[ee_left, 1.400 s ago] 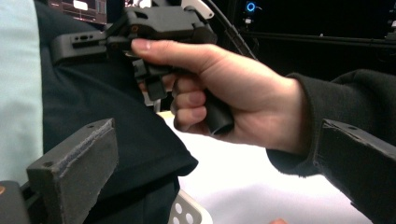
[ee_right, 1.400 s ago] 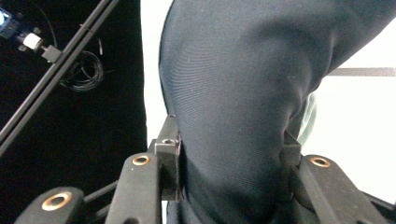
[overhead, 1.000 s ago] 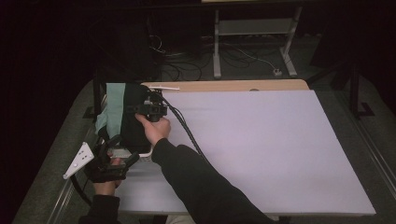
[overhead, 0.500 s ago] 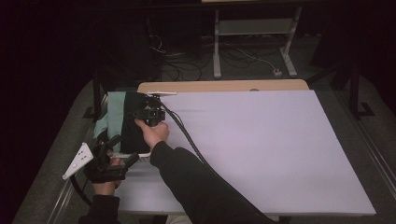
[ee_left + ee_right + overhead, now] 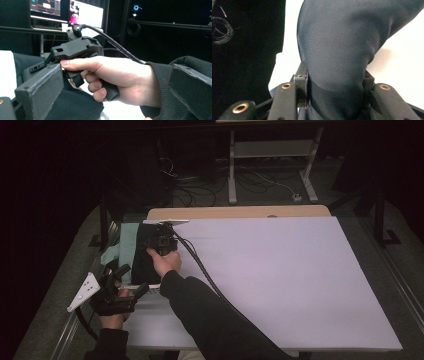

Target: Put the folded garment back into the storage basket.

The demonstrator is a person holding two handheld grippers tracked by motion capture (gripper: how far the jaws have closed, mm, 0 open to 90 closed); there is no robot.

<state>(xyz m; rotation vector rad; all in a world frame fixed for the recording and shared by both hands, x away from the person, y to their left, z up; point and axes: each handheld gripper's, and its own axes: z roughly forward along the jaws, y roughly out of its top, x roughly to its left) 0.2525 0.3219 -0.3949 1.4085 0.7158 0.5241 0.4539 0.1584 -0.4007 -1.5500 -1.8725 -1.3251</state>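
Dark cloth [image 5: 337, 50], unlabelled, sits pinched in the right gripper [image 5: 161, 241] at the table's [image 5: 280, 270] far-left corner. Since earlier, that gripper has shifted slightly farther along the left edge. Left gripper [image 5: 117, 292] hovers off the near-left corner, jaws wide, empty.

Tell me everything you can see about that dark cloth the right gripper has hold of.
The dark cloth is a fine-woven, matte navy-black fabric, soft and creased. In the right gripper view it rises in a bunched fold from between the jaws of the right gripper, which are shut on it. In the high view it lies at the white table's left edge, over a teal cloth.
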